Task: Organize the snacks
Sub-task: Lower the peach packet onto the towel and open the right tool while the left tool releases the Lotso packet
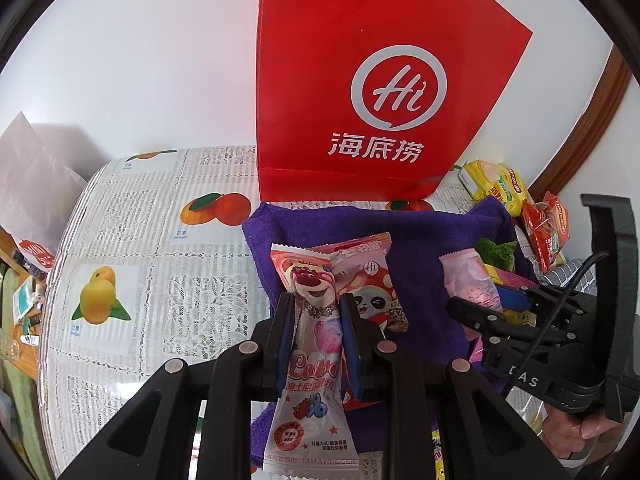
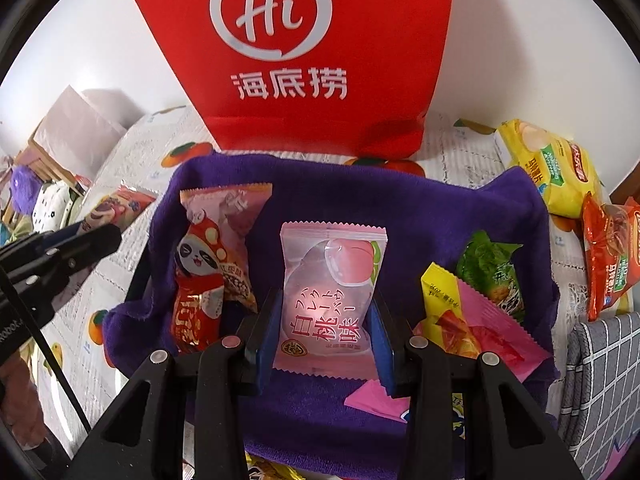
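A red Haidilao paper bag (image 2: 320,52) stands upright at top centre of both views, against the wall on the fruit-print worktop (image 1: 160,240), apparently as a backdrop. Below it, a purple towel (image 2: 400,208) fills mid-frame, seemingly the sorting area where packets gather. Unsorted yellow and orange snack packs (image 2: 560,176) wait off its right edge. At lower centre, the left tool (image 1: 318,336) is clamped on a strawberry-bear candy packet (image 1: 310,380), carried above the towel; the right tool (image 2: 324,332) grips a white-peach jelly packet (image 2: 332,292) over the towel's middle, likely for placement.
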A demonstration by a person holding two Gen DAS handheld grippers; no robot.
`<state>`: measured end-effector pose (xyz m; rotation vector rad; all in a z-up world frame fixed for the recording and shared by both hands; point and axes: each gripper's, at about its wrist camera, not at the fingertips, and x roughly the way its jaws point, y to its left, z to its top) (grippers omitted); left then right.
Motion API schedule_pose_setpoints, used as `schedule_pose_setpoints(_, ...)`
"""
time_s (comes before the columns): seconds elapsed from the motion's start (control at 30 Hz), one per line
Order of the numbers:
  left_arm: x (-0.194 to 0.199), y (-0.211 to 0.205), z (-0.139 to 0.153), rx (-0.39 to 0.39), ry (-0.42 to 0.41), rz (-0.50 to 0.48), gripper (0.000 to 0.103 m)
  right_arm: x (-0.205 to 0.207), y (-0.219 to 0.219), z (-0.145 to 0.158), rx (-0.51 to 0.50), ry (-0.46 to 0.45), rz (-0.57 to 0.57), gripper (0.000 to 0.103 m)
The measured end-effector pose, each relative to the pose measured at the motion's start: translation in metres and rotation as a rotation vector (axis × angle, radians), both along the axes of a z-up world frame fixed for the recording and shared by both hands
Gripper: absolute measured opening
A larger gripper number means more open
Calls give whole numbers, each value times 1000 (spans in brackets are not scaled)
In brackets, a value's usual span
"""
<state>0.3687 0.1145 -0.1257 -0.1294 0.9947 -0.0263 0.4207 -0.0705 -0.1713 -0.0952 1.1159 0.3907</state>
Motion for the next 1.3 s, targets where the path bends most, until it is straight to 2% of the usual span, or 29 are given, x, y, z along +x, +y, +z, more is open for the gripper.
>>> schedule_pose_setpoints(0.3, 0, 0, 0, 1, 3, -1, 22, 2, 4, -13, -12, 57, 2, 41)
schedule_pose_setpoints(0.67, 1, 4, -1, -5, 6, 10, 22, 1, 15, -23, -47, 74, 30, 43)
schedule_pose_setpoints(0.8, 2, 7, -2, -35, 20, -2, 22, 1, 22, -25, -50, 83, 57, 54)
schedule_pose_setpoints(1.0, 3, 2, -4, -42, 27, -17, 22, -1, 17, -11, -24, 52, 53, 55)
schedule_pose_setpoints(1.13, 4, -7, -8, -62, 43, -54, 22, -2, 2, 7, 14, 15, 17, 57)
schedule_pose_setpoints(1.3, 5, -21, -17, -47, 68, -87, 22, -2, -18, 25, 58, -23, -26, 57)
